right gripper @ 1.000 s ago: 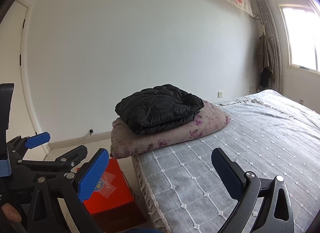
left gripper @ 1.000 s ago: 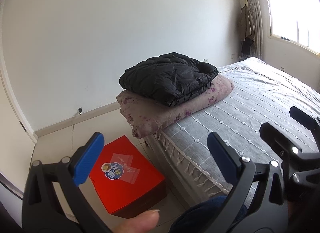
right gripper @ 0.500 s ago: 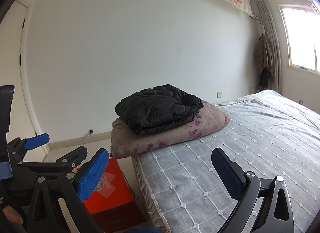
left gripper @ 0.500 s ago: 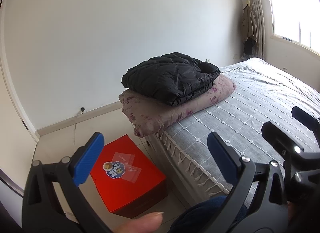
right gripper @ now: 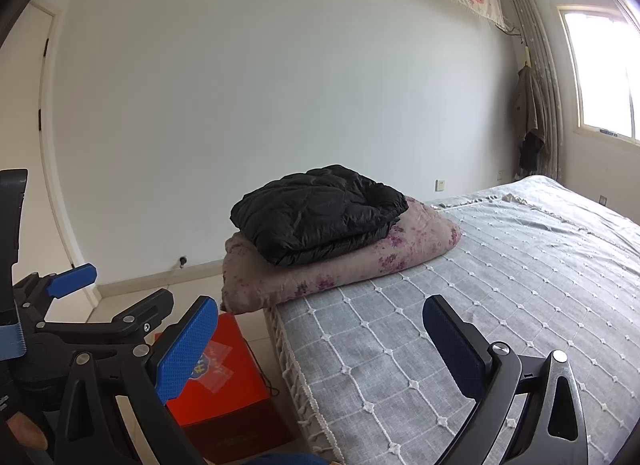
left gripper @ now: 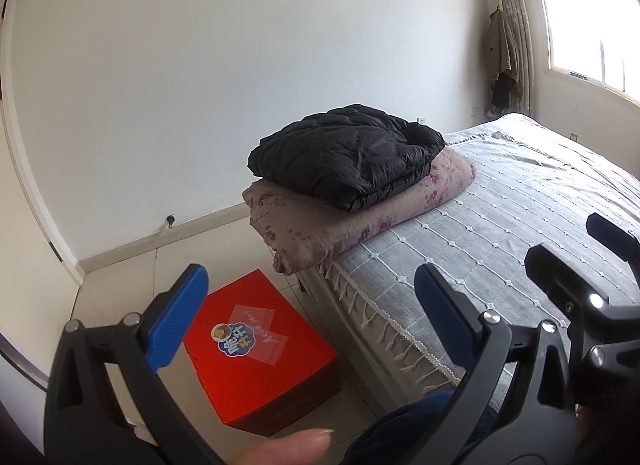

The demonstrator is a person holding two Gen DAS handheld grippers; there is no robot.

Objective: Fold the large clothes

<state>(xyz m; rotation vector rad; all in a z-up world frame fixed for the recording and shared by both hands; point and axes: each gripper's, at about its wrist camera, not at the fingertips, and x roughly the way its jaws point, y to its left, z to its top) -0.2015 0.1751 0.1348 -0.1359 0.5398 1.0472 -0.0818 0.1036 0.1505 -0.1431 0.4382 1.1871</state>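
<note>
Both are backing off a bit vs. a sec ago: left hand-held gripper [left gripper: 308, 325] and right hand-held gripper [right gripper: 320, 349] gaping wide, empty. Jacket [right gripper: 320, 211] sitting folded on quilt [right gripper: 416, 249], well ahead of both. Prob. done w/ it.

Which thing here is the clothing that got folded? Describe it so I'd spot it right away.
Start at the bed with the grey quilted cover. At its near corner by the white wall lies a folded floral quilt, and on top of that sits the black jacket. It is the only black, puffy bundle; the quilt under it is pale with purple flowers.
</note>
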